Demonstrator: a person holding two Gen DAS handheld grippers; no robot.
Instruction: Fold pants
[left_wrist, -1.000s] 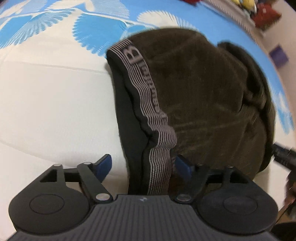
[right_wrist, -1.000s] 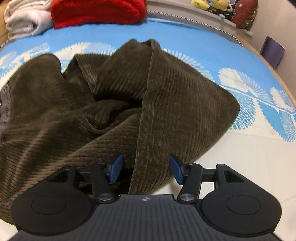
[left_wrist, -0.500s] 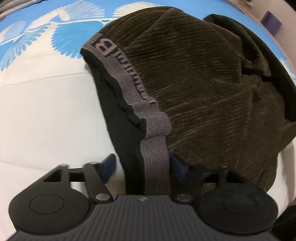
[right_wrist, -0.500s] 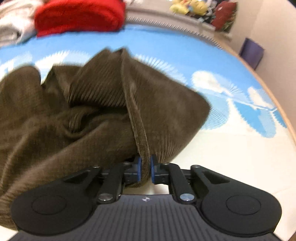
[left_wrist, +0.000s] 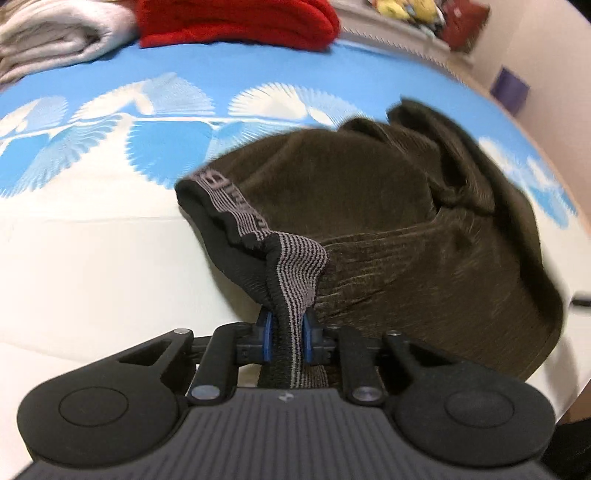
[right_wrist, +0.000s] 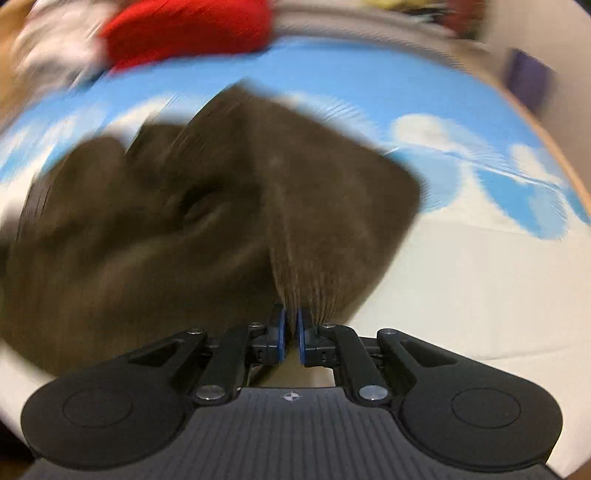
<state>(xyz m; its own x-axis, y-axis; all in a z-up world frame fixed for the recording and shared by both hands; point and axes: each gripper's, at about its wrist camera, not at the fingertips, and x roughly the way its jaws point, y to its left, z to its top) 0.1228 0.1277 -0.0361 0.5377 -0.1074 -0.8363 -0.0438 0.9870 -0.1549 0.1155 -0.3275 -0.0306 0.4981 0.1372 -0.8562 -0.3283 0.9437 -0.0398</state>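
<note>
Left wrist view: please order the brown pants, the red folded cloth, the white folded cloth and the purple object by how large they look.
1. brown pants
2. red folded cloth
3. white folded cloth, cut by the picture's edge, so its rank against the red is unsure
4. purple object

The pants lie nearest the camera, so true sizes may differ.

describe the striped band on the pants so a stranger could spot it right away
On the blue and white bedspread lies a crumpled heap of dark brown corduroy pants. Along its left edge runs the waistband: grey with thin dark stripes and lettering, the only striped, smooth strip on the ribbed brown cloth.
</note>
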